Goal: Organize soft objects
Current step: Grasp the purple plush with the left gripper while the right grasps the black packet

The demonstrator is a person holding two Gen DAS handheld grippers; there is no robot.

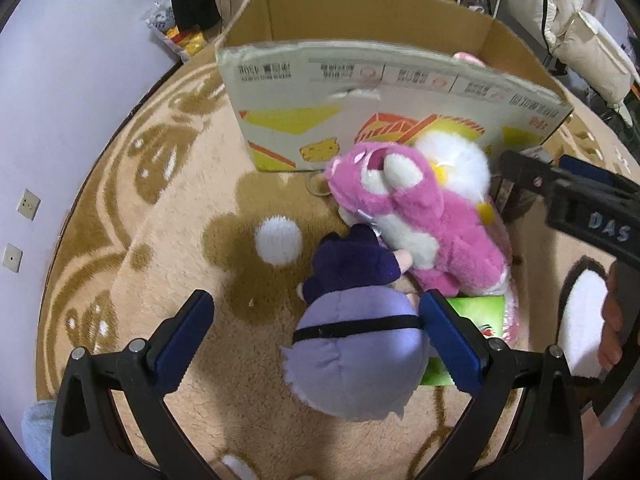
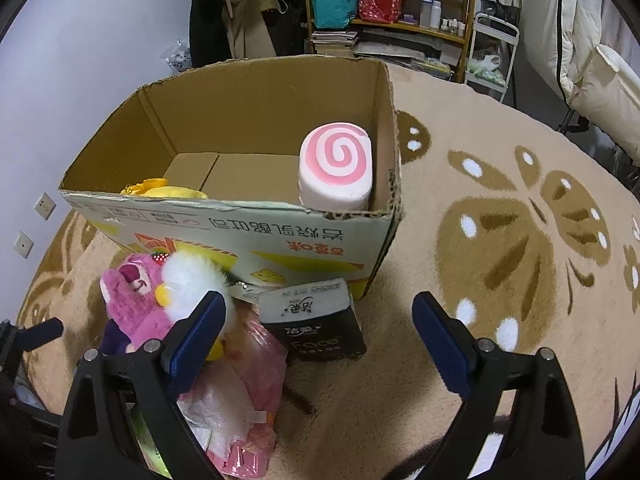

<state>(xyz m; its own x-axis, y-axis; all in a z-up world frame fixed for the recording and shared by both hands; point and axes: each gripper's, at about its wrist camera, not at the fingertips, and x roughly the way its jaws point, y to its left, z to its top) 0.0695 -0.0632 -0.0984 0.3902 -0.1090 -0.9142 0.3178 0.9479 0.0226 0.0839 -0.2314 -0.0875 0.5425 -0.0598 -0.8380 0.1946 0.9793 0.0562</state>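
Left tool (image 1: 316,344) spread wide, pads either side of the purple plush doll (image 1: 352,356), which lies on the carpet (image 1: 192,280) between them; right pad looks to be touching the doll's head, left pad well clear, nothing gripped. Right tool (image 2: 320,344) also wide and empty, hovering above the carpet in front of the cardboard box (image 2: 248,232). Doll lies head toward the camera, dark-clothed body pointing at the box, a thin black band across the pale head. Judged light, squashy, fuzzy enough not to slip; the round head will compress, so a firm squeeze across its widest part, or at the neck just beyond, seems the surest hold. Just past it a pink plush bear (image 1: 404,216) leans on a white fluffy toy (image 1: 456,160); crinkly pink plastic bags (image 2: 248,400) and a green packet (image 1: 476,320) lie underneath and could snag. A dark tissue pack (image 2: 316,324) sits against the box front. Box is open-topped and already holds a pink swirl cushion (image 2: 340,164) at the right end and a yellow soft item (image 2: 168,192) at the near left; plenty of floor free inside. Surface: thick beige pile carpet with brown floral pattern, soft underfoot, nothing rolls. Room: plain wall with sockets to the left, cluttered wooden shelves (image 2: 400,8) and hanging clothes behind.
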